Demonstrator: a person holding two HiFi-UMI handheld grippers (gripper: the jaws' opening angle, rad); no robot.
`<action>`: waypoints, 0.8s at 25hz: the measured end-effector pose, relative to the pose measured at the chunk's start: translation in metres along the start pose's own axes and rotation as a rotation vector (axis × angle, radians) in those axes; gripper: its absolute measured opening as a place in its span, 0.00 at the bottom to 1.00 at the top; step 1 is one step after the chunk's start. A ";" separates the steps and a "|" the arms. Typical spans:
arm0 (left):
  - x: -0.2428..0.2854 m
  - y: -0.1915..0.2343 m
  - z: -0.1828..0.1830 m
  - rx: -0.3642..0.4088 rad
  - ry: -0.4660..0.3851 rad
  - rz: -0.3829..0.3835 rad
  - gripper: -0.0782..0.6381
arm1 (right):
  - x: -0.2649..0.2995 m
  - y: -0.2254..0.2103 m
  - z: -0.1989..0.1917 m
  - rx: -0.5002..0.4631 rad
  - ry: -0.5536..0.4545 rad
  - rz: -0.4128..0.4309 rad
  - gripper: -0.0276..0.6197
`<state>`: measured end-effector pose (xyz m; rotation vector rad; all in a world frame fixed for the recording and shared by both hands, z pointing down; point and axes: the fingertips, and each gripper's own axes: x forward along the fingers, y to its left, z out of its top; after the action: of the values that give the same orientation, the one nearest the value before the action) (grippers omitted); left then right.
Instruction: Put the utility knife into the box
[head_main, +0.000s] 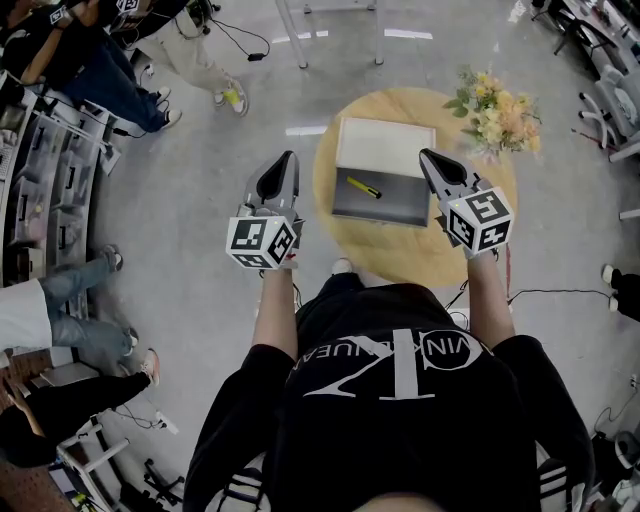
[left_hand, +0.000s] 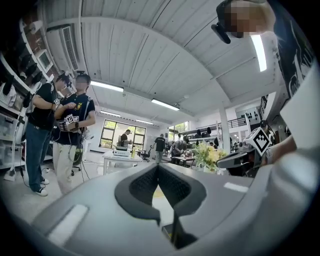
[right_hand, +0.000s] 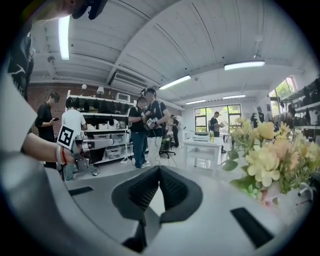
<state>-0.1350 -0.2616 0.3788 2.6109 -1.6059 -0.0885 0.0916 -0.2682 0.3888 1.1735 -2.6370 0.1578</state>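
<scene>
On the round wooden table (head_main: 400, 255) lies an open box (head_main: 400, 205) with a dark grey inside and a white lid (head_main: 385, 145) folded back. A yellow utility knife (head_main: 363, 187) rests inside the box, towards its left. My left gripper (head_main: 284, 166) hovers left of the table's edge, shut and empty. My right gripper (head_main: 432, 160) hangs over the box's right side, also shut on nothing. Both gripper views look level across the room, with the left gripper's (left_hand: 158, 167) and the right gripper's (right_hand: 159, 169) jaws closed tip to tip. Neither shows the knife.
A bunch of yellow flowers (head_main: 497, 110) stands at the table's far right, close to my right gripper. People (head_main: 110, 70) stand and sit along shelving (head_main: 50, 180) at the left. Cables (head_main: 240, 40) run over the grey floor.
</scene>
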 end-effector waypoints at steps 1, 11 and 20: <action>-0.001 0.000 0.001 0.000 -0.001 0.000 0.12 | -0.001 0.001 0.001 0.001 -0.004 -0.001 0.07; -0.011 0.003 -0.002 -0.002 -0.003 0.013 0.12 | -0.004 0.006 0.002 0.007 -0.045 -0.006 0.07; -0.021 0.005 -0.012 -0.019 0.018 0.028 0.12 | -0.004 0.013 -0.004 0.019 -0.049 0.005 0.07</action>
<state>-0.1478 -0.2441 0.3919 2.5669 -1.6278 -0.0779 0.0850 -0.2558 0.3920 1.1913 -2.6868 0.1575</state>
